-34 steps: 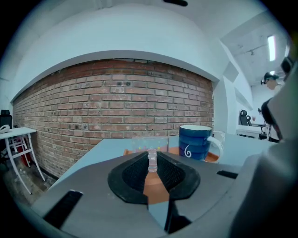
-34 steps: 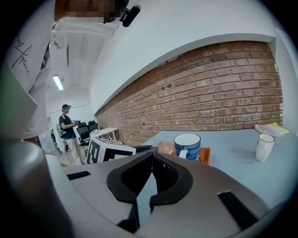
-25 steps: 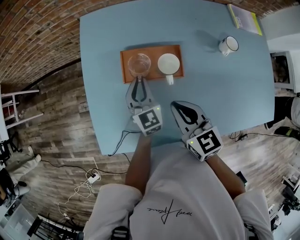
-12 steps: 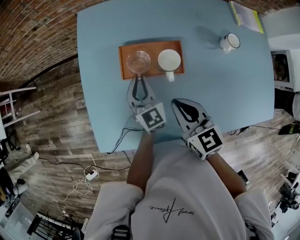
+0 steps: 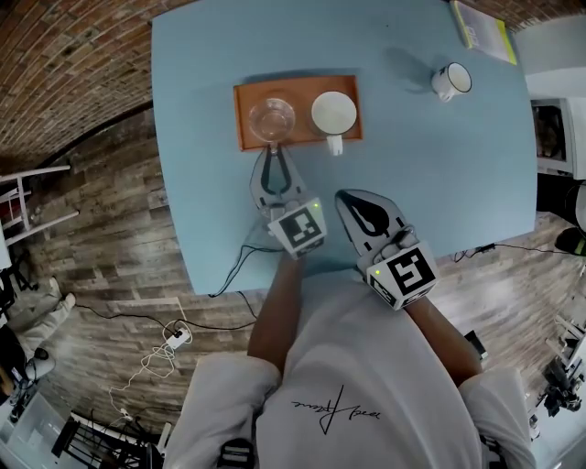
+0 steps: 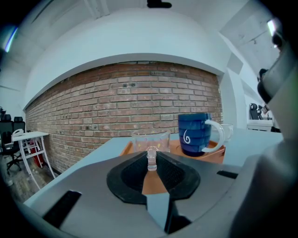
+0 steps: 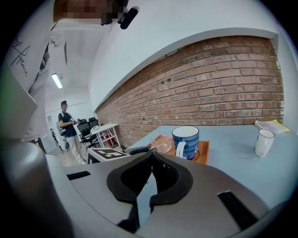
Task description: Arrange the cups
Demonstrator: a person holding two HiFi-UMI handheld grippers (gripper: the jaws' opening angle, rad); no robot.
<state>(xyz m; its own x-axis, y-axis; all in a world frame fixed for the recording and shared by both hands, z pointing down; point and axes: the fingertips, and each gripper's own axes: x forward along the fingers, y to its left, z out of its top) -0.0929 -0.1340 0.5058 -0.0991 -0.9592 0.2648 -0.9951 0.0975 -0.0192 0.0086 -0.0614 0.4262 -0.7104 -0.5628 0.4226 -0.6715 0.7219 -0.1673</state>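
An orange tray (image 5: 298,142) on the blue table (image 5: 439,174) carries a clear glass cup (image 5: 272,119) on its left and a blue mug (image 5: 332,114) with a white handle on its right. My left gripper (image 5: 276,153) reaches to the tray's near edge. In the left gripper view it (image 6: 152,160) is shut on the handle of the glass cup (image 6: 150,139), which rests on the tray (image 6: 219,150) beside the blue mug (image 6: 194,135). My right gripper (image 5: 353,201) hovers shut and empty nearer the table's front edge. A white mug (image 5: 450,81) stands alone at the far right.
A yellow-green book (image 5: 478,27) lies at the table's far right corner. The table's left edge (image 5: 169,183) is close to my left gripper. In the right gripper view a person (image 7: 67,125) stands far off by chairs and a white table (image 7: 106,128).
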